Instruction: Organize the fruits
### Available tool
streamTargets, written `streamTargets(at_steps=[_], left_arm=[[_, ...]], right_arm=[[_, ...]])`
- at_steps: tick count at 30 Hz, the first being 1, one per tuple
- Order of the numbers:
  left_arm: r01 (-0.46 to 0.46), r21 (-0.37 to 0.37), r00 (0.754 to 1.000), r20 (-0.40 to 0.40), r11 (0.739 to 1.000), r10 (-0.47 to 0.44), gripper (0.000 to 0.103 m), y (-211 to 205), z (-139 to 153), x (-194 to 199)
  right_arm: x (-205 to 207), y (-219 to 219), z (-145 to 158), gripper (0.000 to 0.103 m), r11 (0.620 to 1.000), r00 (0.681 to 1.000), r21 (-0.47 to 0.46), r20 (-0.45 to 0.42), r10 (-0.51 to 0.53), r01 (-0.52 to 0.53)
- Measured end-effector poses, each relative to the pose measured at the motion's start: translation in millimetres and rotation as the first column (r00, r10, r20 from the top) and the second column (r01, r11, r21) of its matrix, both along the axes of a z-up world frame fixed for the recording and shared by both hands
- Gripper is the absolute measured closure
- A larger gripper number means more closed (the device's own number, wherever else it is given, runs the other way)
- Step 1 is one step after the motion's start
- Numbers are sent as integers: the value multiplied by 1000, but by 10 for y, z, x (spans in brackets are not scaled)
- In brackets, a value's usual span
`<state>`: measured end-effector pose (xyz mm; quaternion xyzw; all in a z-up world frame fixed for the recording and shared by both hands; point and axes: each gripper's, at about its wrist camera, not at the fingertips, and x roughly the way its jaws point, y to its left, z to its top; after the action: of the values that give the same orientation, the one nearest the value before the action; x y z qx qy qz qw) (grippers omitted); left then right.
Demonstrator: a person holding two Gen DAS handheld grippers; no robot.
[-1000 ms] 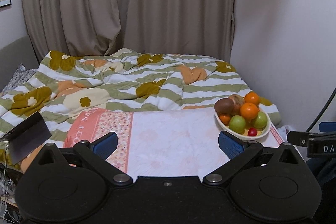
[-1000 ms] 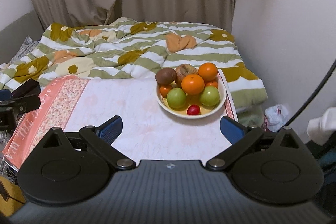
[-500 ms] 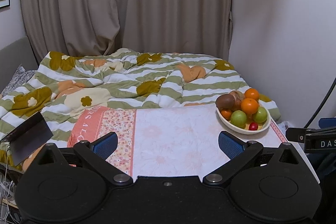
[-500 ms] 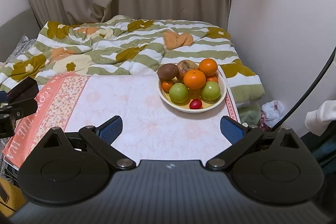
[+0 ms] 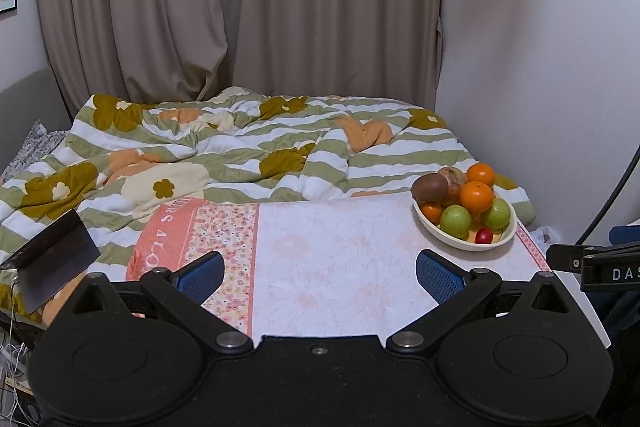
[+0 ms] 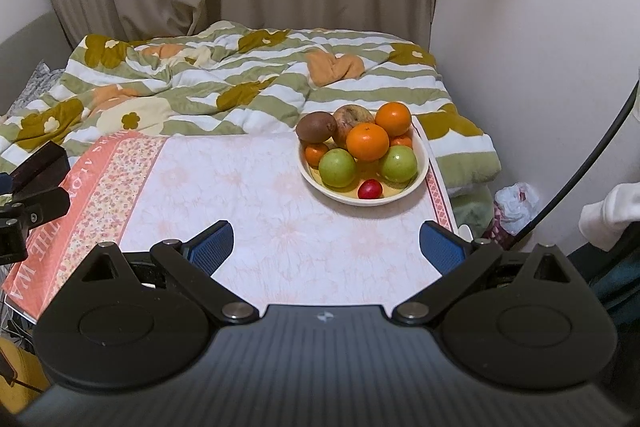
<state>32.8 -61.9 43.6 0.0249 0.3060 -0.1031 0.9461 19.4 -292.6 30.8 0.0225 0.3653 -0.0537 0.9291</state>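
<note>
A cream bowl [image 6: 421, 163] of fruit stands on the far right of a table with a floral cloth [image 6: 248, 203]. It holds oranges [image 6: 367, 142], two green apples [image 6: 337, 167], a brown kiwi [image 6: 316, 126], a brownish fruit [image 6: 352, 117] and a small red fruit [image 6: 370, 189]. The bowl also shows in the left wrist view [image 5: 448, 239]. My right gripper [image 6: 326, 247] is open and empty, above the near table edge, short of the bowl. My left gripper [image 5: 320, 273] is open and empty, over the table's near middle, left of the bowl.
A bed with a striped flowered quilt [image 5: 248, 151] lies behind the table. Curtains [image 5: 240, 3] hang at the back and a white wall [image 5: 540, 67] runs on the right. A white bag [image 6: 514, 203] lies on the floor right of the table.
Both grippers have pulled back and risen a little, so the table and bowl sit lower and farther in both views. Both stay open. The fruit has not moved.
</note>
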Motion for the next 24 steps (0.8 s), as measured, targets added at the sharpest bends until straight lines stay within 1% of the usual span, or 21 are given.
streamTargets(at_steps=[13,24], left_arm=[[-2,-19,1000,3,1000,2,0,8,-8,-25],[-17,-3,1000,11,1000,17,0,3,-22,-40]], right_arm=[[34,-17,-43,0,1000,1000,0,-5,8,-8],[38,10,-43,0,1000,1000,3,-8,10,-10]])
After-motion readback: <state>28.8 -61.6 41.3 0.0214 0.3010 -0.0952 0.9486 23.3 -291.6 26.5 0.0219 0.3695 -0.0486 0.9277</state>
